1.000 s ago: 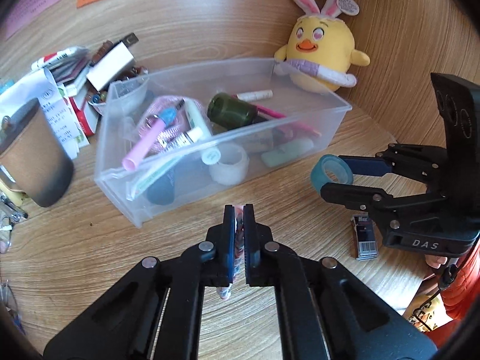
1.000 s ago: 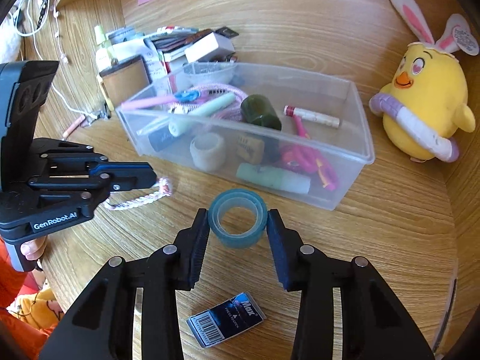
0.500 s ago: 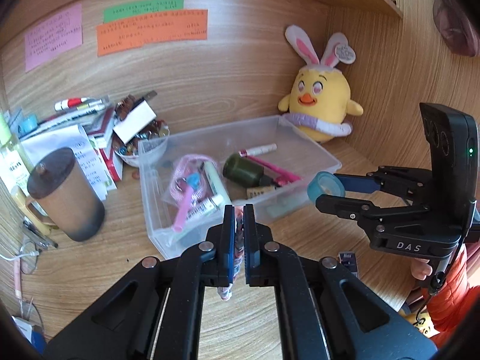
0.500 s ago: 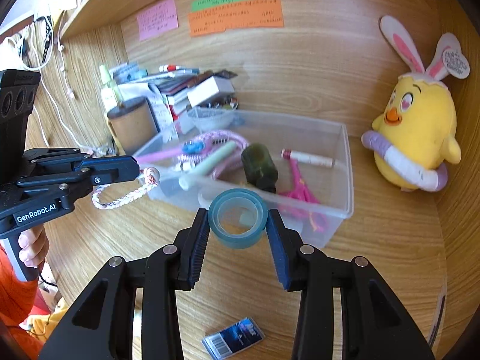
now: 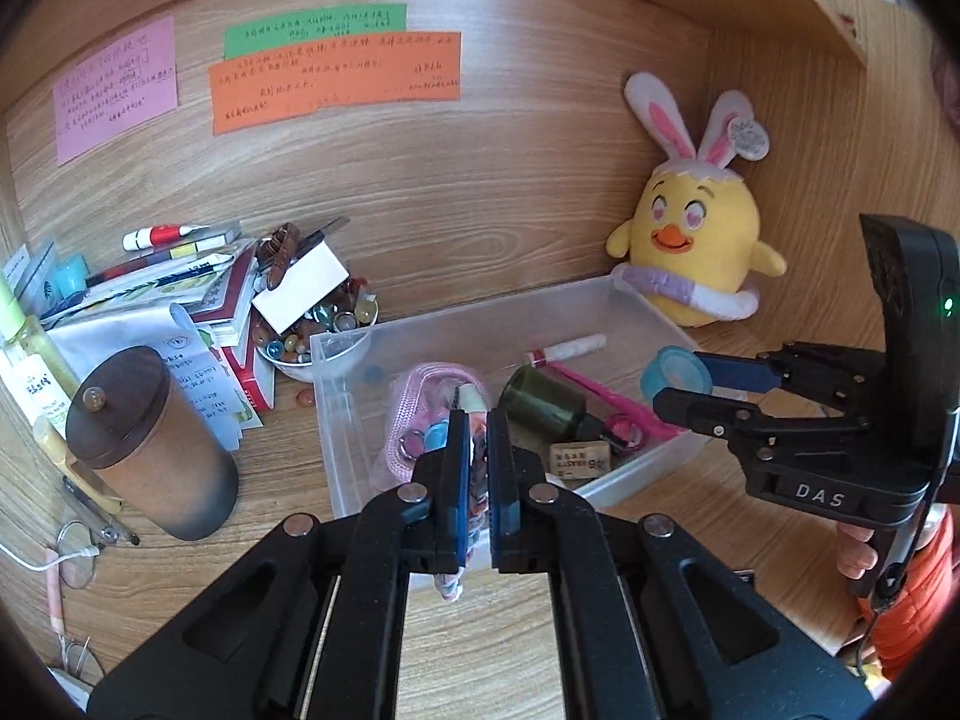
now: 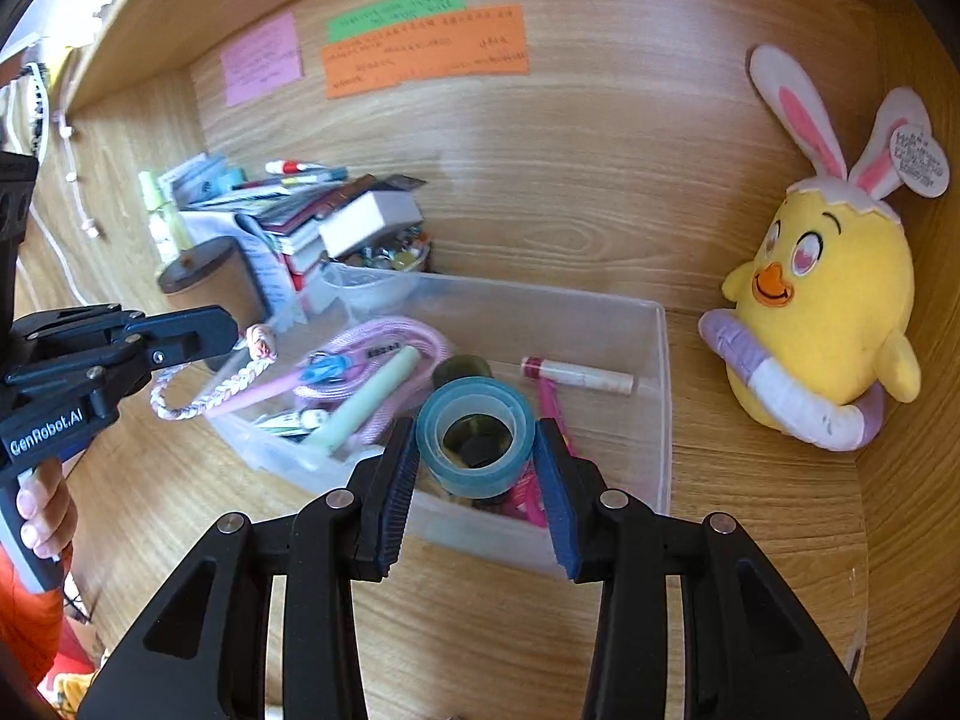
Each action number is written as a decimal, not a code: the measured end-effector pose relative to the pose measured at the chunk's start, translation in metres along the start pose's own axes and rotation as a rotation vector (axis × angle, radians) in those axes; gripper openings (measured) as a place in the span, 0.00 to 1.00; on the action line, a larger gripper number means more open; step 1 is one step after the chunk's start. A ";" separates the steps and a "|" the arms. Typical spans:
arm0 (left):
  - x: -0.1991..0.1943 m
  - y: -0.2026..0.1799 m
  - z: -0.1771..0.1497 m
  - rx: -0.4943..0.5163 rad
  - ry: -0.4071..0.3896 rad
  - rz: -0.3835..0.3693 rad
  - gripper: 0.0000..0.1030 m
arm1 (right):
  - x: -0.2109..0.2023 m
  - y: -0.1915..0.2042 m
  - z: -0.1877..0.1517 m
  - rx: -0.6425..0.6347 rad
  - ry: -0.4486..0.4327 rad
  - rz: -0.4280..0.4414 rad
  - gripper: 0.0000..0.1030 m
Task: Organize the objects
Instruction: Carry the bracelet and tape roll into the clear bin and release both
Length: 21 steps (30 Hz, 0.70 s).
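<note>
A clear plastic bin point(image 5: 345, 420) point(image 6: 657, 420) holds several small items: a pink cord, a dark green bottle point(image 5: 543, 405), pens, a lip balm tube. My left gripper point(image 5: 475, 438) point(image 6: 237, 330) is shut on a pink-and-white braided bracelet point(image 6: 204, 396), which hangs over the bin's left end. My right gripper point(image 6: 477, 450) point(image 5: 684, 384) is shut on a blue tape roll point(image 6: 477, 435) point(image 5: 675, 372) and holds it above the bin's near right part.
A yellow chick plush point(image 5: 696, 252) point(image 6: 822, 312) sits by the right wall. A brown lidded cup point(image 5: 150, 450), stacked books and papers point(image 5: 180, 294) and a bowl of beads point(image 5: 318, 324) crowd the left back. Sticky notes point(image 5: 336, 81) hang on the back wall.
Both grippers have risen and moved forward over the bin, still holding the bracelet and the tape roll. The dark card on the desk has dropped out of view.
</note>
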<state>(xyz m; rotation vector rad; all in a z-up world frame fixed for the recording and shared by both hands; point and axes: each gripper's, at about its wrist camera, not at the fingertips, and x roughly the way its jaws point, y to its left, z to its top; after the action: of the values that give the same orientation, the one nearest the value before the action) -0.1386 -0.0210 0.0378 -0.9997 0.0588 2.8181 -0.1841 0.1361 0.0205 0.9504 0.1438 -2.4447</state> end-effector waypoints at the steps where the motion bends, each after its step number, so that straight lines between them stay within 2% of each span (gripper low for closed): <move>1: 0.005 -0.001 0.000 0.008 0.007 0.009 0.03 | 0.004 -0.002 0.000 0.005 0.011 -0.001 0.35; 6: 0.031 -0.004 -0.001 0.027 0.054 0.024 0.03 | 0.023 -0.009 0.000 0.022 0.056 -0.019 0.35; 14: 0.043 -0.012 -0.004 0.049 0.097 -0.018 0.04 | 0.034 -0.014 -0.003 0.038 0.088 -0.040 0.35; 16: 0.042 -0.015 -0.004 0.053 0.102 -0.025 0.09 | 0.034 -0.015 -0.002 0.038 0.098 -0.038 0.35; 19: 0.036 -0.016 -0.003 0.055 0.097 -0.035 0.13 | 0.028 -0.016 -0.002 0.044 0.090 -0.034 0.42; 21: 0.028 -0.018 -0.003 0.059 0.080 -0.025 0.27 | 0.021 -0.015 -0.002 0.045 0.075 -0.037 0.49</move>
<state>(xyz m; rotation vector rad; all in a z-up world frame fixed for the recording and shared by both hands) -0.1556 0.0005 0.0178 -1.0922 0.1368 2.7359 -0.2034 0.1406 0.0038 1.0681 0.1345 -2.4563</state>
